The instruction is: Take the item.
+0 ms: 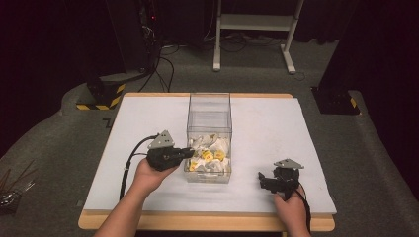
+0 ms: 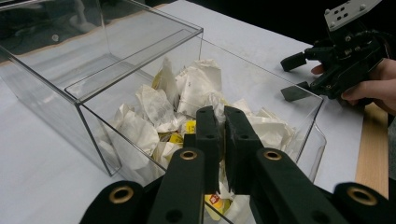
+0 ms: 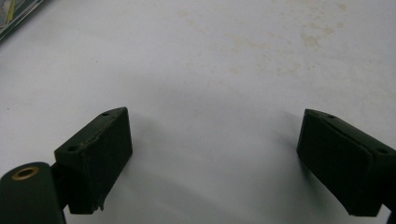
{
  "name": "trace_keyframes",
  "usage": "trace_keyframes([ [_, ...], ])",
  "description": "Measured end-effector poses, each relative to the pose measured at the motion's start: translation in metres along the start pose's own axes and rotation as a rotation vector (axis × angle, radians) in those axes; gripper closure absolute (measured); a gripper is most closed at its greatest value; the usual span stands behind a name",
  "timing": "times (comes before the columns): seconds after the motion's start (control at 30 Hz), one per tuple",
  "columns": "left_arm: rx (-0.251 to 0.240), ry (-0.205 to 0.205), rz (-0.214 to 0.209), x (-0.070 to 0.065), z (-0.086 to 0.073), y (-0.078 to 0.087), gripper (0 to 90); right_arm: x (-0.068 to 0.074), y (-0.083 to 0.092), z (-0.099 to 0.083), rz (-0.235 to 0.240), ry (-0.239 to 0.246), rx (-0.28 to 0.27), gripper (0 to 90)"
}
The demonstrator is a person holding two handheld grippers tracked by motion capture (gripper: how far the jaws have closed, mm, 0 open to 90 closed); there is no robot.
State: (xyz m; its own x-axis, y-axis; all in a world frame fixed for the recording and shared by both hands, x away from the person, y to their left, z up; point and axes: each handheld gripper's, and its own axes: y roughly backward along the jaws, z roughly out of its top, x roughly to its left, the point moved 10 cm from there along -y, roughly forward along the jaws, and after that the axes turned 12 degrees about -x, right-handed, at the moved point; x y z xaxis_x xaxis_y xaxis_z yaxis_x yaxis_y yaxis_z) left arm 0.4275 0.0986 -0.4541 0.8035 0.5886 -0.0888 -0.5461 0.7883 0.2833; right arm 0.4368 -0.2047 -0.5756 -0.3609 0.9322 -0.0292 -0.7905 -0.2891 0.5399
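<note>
The left gripper [image 1: 187, 153], jaws closed together with apparently nothing between them, is held level in the left hand [image 1: 150, 174]; the right gripper [image 1: 262, 178] rests low, jaws spread wide apart

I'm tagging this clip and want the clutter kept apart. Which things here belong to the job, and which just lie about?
In the job:
- clear box
- crumpled white packets inside it
- left hand-held gripper, shut, at the box's open front

Lying about:
- right hand-held gripper, open, resting on the table
- white frame on the floor behind
</note>
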Motion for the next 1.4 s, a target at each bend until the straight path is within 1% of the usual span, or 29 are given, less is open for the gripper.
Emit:
trace_keyframes([
  [0.33, -0.019, 0.006, 0.016, 0.006, 0.004, 0.007, 85.7, 0.0, 0.0, 0.0, 0.0, 0.0, 0.0, 10.3],
  [0.5, -0.03, 0.009, 0.035, 0.012, 0.006, 0.013, 85.7, 0.0, 0.0, 0.0, 0.0, 0.0, 0.0, 10.3],
  [0.97, -0.036, 0.009, 0.07, 0.025, 0.008, 0.025, 85.7, 0.0, 0.0, 0.0, 0.0, 0.0, 0.0, 10.3],
  [1.17, -0.038, 0.017, 0.084, 0.032, 0.007, 0.031, 85.7, 0.0, 0.0, 0.0, 0.0, 0.0, 0.0, 10.3],
  [1.4, -0.039, 0.015, 0.099, 0.038, 0.005, 0.037, 85.8, 0.0, 0.0, 0.0, 0.0, -0.001, 0.0, 10.3],
])
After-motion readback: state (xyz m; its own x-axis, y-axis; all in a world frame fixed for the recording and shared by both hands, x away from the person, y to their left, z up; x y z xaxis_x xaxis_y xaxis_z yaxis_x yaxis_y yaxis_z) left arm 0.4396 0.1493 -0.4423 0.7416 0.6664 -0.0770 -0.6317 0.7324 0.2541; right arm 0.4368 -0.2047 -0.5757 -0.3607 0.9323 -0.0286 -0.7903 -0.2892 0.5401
